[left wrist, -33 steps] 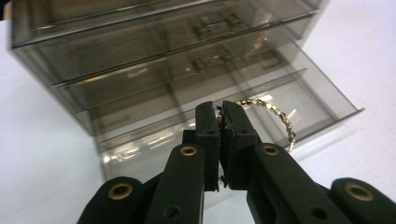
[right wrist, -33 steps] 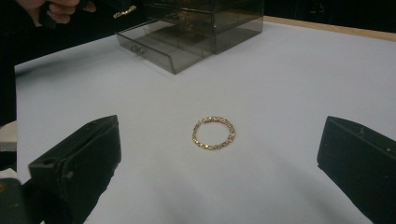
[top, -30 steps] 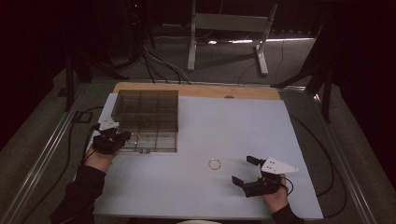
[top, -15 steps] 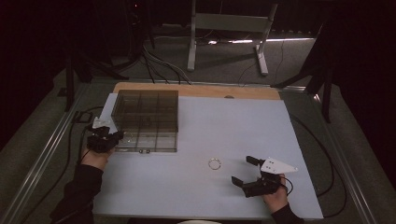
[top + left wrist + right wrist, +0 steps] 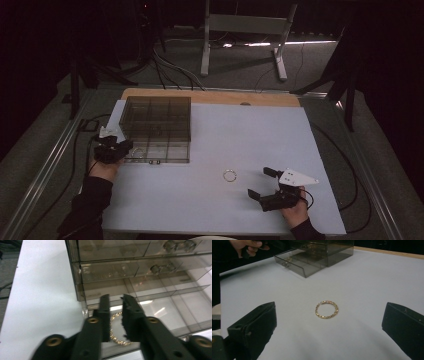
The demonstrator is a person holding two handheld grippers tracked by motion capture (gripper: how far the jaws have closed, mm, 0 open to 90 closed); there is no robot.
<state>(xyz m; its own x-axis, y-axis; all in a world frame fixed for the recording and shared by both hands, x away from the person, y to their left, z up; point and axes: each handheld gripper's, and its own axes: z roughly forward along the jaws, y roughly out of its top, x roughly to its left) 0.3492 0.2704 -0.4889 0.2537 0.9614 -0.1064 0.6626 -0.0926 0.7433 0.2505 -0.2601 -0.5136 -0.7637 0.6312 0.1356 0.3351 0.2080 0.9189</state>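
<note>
White sheet material covers the table (image 5: 210, 200), with a strip of bare wood exposed along its far edge.

Right gripper (image 5: 264, 184): located at the 5 o'clock area of the table in the high view, held in the person's right hand (image 5: 295, 210). The jaws stand spread wide, with nothing between them. They point toward 10 o'clock.

Gold bracelet (image 5: 229, 175): a small twisted-link ring lying flat on the white surface, near the right gripper at its 10 o'clock, not touching it. In the right gripper view the same bracelet (image 5: 326, 309) lies ahead, between the lines of the two spread jaws and apart from both.

Left gripper (image 5: 124, 147): located at the 9 o'clock edge of the table, held in the person's left hand (image 5: 104, 167). In the left gripper view the jaws are drawn close together with a narrow gap between them. A second gold bracelet (image 5: 115, 328) lies below and behind the jaw tips, in the open bottom drawer. Whether the jaws touch it cannot be told.

Drawer box (image 5: 157, 125): a smoke-tinted transparent organiser with several compartments, standing at the 10 o'clock area of the table. Its bottom drawer (image 5: 160, 152) is pulled out toward the near side. Two small knobs show on the drawer front.

Beyond the table, at 12 o'clock, a grey metal stand (image 5: 245, 35) rests on the floor, and cables (image 5: 170, 65) run across the floor at 11 o'clock.
</note>
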